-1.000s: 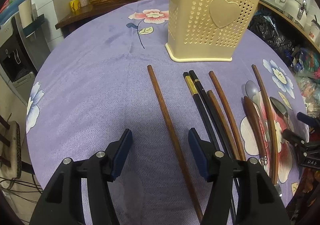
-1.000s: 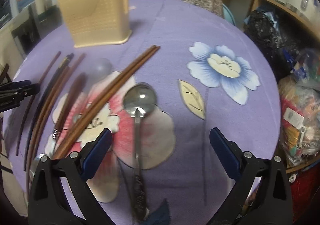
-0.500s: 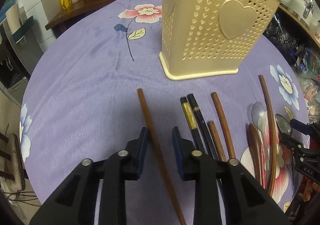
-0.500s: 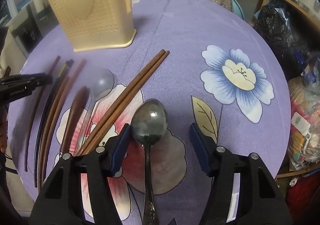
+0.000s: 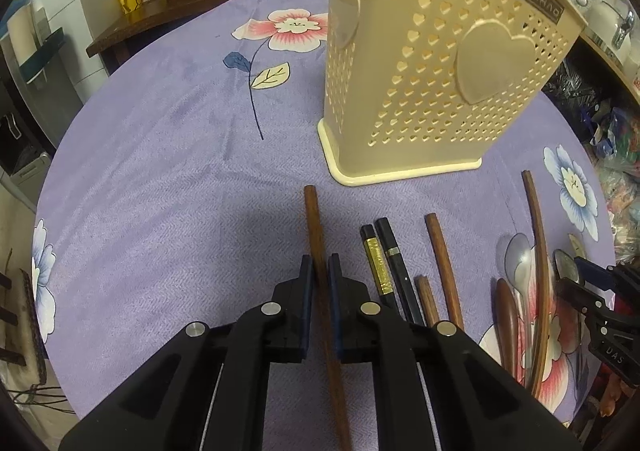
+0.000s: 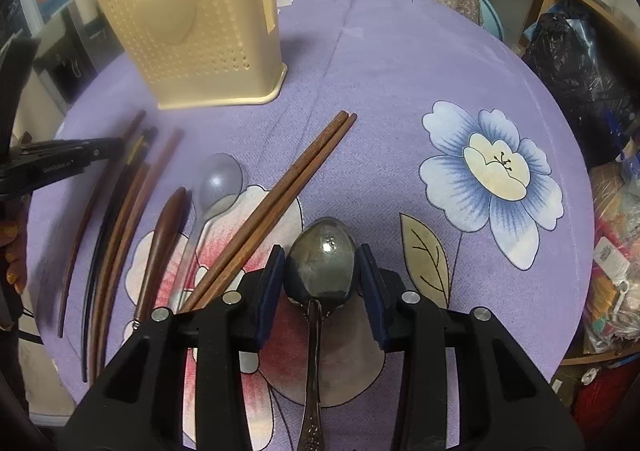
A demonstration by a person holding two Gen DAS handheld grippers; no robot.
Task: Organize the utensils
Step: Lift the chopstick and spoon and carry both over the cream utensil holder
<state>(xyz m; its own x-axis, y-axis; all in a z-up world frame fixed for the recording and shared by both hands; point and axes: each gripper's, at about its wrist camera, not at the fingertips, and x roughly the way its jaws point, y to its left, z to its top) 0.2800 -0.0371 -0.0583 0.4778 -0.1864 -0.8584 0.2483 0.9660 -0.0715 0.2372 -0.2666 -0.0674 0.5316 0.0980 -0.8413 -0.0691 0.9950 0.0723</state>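
The left gripper had its jaws closed on a brown chopstick whose long axis ran straight ahead toward the cream holder just beyond its tip, while the right gripper pinched the bowl of the metal spoon, with that holder farther off to its left.

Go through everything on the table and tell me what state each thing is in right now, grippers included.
Left gripper: closed on the brown chopstick, which lies flat.
Right gripper: jaws around the metal spoon bowl, small gaps showing; grip not certain.
Utensil holder: upright; inside not visible.
Black chopsticks: lying flat, side by side.
Brown chopstick pair: lying flat, touching.
Pale spoon: lying flat, bowl up.
Tablecloth: spread flat.
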